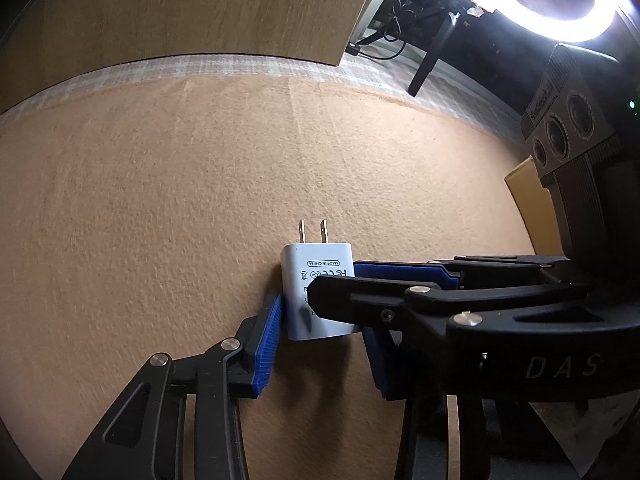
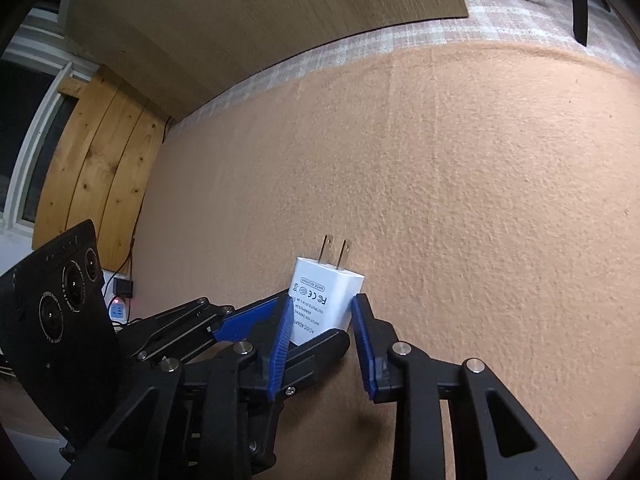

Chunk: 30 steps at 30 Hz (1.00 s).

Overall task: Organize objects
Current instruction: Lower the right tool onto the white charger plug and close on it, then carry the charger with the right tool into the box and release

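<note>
A white plug-in power adapter (image 1: 316,268) (image 2: 320,300) rests on the orange felt mat (image 1: 180,200), its two metal prongs pointing away from me. Both grippers hold it crosswise. My left gripper (image 1: 320,320) has its left blue pad pressed on the adapter's left side. The right pad meets the lower right corner, partly hidden under the other gripper's finger. My right gripper (image 2: 323,300) squeezes the adapter between its two blue pads. In the left wrist view it reaches in from the right (image 1: 334,280); in the right wrist view the left gripper (image 2: 314,320) comes in from the left.
A pale wooden board (image 1: 180,8) stands along the mat's far edge on a checked cloth. A bright ring light (image 1: 560,20) and a black stand leg (image 1: 432,60) are at the back right. Wooden planks (image 2: 100,160) and a power strip (image 2: 118,312) lie beyond the mat's left side.
</note>
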{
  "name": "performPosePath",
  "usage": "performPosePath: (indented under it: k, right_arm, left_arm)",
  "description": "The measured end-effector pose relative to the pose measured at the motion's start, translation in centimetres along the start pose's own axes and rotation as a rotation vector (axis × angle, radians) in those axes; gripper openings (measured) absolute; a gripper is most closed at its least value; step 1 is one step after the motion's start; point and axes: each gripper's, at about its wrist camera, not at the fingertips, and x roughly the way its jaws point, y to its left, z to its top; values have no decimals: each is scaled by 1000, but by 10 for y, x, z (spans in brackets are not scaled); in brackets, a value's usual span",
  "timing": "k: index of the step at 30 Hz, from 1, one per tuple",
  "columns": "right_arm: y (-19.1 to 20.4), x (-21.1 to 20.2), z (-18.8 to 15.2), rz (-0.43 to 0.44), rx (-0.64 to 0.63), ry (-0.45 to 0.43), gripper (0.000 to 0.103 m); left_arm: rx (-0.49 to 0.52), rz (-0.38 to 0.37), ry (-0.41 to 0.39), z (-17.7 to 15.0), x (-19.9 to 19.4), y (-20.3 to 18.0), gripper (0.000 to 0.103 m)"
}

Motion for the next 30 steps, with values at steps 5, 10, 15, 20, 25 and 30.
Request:
performPosePath:
  k: [5,10,15,20,25,30]
  right_arm:
    - [6,-20,-5,-4,-18,-26,27]
    - [1,-47,-16,4,-15,-60,27]
    - [-10,-77,-31,7,-6,-101,27]
    - [-22,-114,-44,-3,3,-153,27]
    - [-45,-152,-57,-13,24,-199,27]
    - [-74,-188,-74,-38,58,-248,27]
  left_arm:
    - [2,1,-18,-5,-5,-13,42]
    - [19,3,-46,-10,-15,-36,42]
    - [52,-12,-61,-13,-24,-65,42]
    - [110,-17,-80,-13,-31,-105,41]
    - [158,-49,-87,-10,-32,-149,41]
    - [212,-76,-85,-9,-27,-200,41]
